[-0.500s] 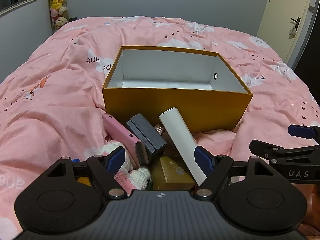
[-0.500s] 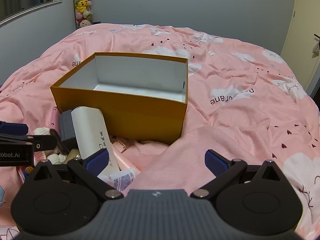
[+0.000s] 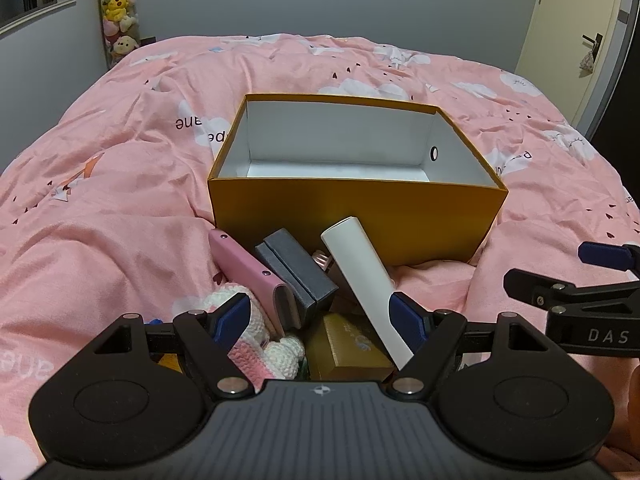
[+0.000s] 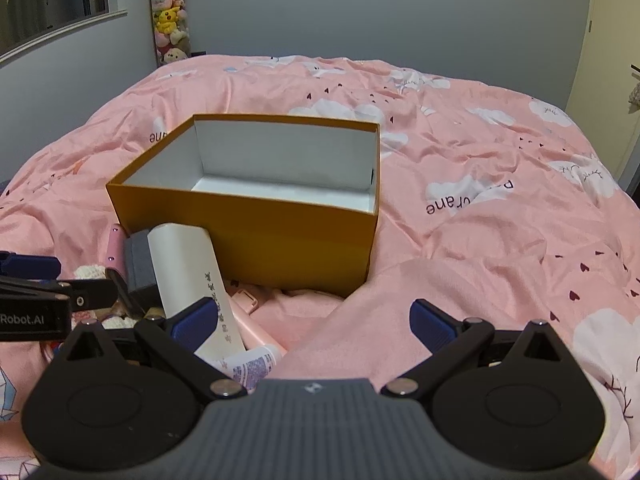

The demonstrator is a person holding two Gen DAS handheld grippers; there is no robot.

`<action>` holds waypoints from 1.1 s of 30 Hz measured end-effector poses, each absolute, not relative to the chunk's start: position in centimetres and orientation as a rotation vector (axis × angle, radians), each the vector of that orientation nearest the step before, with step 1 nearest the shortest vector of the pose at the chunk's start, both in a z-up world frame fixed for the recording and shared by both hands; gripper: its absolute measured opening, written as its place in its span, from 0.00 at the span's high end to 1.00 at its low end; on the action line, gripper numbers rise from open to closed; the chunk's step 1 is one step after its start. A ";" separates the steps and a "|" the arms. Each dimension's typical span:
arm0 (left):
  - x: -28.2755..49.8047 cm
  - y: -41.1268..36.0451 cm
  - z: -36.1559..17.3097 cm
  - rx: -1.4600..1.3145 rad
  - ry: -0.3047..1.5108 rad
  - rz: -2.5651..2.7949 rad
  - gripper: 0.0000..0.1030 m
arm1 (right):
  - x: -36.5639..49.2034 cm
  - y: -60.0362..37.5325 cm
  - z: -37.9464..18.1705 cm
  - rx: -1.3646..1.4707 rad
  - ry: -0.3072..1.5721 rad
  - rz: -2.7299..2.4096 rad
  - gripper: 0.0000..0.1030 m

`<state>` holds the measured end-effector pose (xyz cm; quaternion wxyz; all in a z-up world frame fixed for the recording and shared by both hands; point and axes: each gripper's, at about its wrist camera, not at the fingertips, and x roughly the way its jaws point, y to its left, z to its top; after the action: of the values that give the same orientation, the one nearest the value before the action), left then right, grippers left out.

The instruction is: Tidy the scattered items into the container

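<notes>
Closest to me, my left gripper (image 3: 320,318) is spread wide with nothing pinched, hanging over the pile of stuff on the bed. Between its blue pads (image 3: 231,317) I can see a pink and white knitted toy (image 3: 262,346) and a gold box (image 3: 352,346). My right gripper (image 4: 316,320) is wide apart too, over bare pink duvet (image 4: 480,240), with a small labelled tube (image 4: 256,366) just by its left pad.

A bit further out the pile has a pink case (image 3: 250,270), a dark grey box (image 3: 298,270) beside it, and a white tube (image 3: 362,276) tilted with its far end close to the front wall of the orange box (image 3: 356,216). That box sits open on the duvet right behind the pile, white inside, nothing in it that I can see.

Way back, plush toys (image 3: 118,8) are stacked in the corner.
</notes>
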<state>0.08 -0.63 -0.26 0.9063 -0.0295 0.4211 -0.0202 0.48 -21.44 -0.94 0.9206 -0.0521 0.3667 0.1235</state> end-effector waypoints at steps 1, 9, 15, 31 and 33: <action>0.1 -0.6 -0.3 -0.060 0.869 -0.042 0.13 | 0.5 -21.5 -0.9 -0.105 0.748 0.258 0.00; 0.0 -0.7 -0.2 -0.054 0.868 -0.038 0.13 | 0.3 -21.7 -0.3 -0.078 0.687 0.303 0.00; 0.1 -0.6 -0.2 -0.054 0.867 -0.039 0.13 | 0.3 -21.5 -0.4 -0.102 0.685 0.310 0.00; 0.3 -0.5 -0.4 -0.081 0.863 -0.076 0.22 | 1.0 -21.7 -1.3 -0.082 0.741 0.301 0.00; 0.4 -0.4 -0.5 -0.100 0.859 -0.101 0.26 | 1.2 -21.9 -1.5 -0.071 0.748 0.302 0.00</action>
<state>0.37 -0.40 -0.45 0.9067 -0.0487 0.4160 -0.0489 1.19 -21.85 -1.47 0.9191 -0.0348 0.3640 0.1471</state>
